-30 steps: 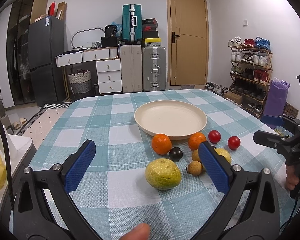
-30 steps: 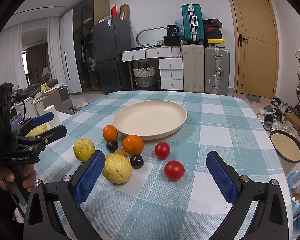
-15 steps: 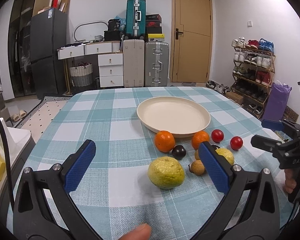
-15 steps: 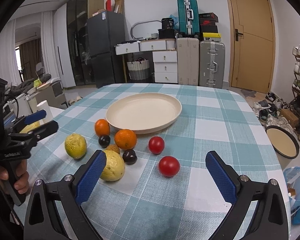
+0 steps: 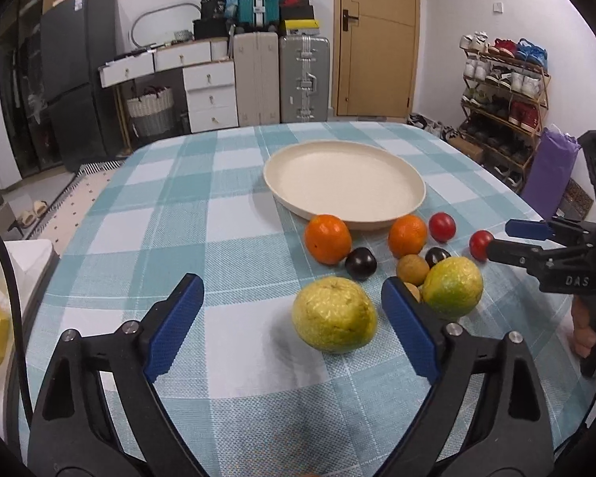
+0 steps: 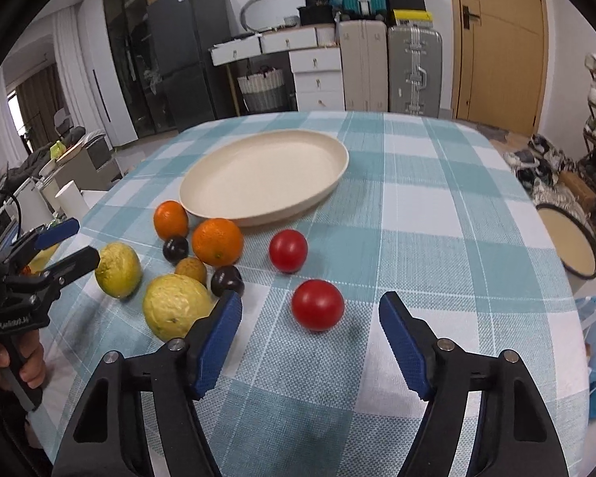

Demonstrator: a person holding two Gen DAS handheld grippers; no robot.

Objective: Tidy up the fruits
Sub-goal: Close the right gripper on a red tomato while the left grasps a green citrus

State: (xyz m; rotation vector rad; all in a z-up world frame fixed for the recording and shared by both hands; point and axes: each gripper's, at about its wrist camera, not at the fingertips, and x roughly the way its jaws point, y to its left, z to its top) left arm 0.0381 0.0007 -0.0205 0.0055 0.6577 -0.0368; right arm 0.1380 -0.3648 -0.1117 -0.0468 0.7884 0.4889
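Left gripper (image 5: 292, 306), jaws spread wide, faces the yellow-green citrus (image 5: 334, 320) on the checked tablecloth (image 5: 178, 238); centring the fruit between the pads before closing would likely prevent rolling. Only this view shows the shoe rack (image 5: 500, 91).

Right gripper (image 6: 310, 326), likewise released, lines up on the near red tomato (image 6: 318, 305); the empty plate (image 6: 329, 177) lies beyond. Only this view shows a round tray (image 6: 570, 240) off-table.

Left gripper (image 5: 292, 310): jaws spread wide, blue pads (image 5: 175, 320) at 7 and 5 o'clock of its own view, nothing between them in contact. Right gripper (image 6: 310, 324): jaws likewise parted, fingers level. Each appears side-on in the other's view, a hand (image 6: 28, 361) on its grip.
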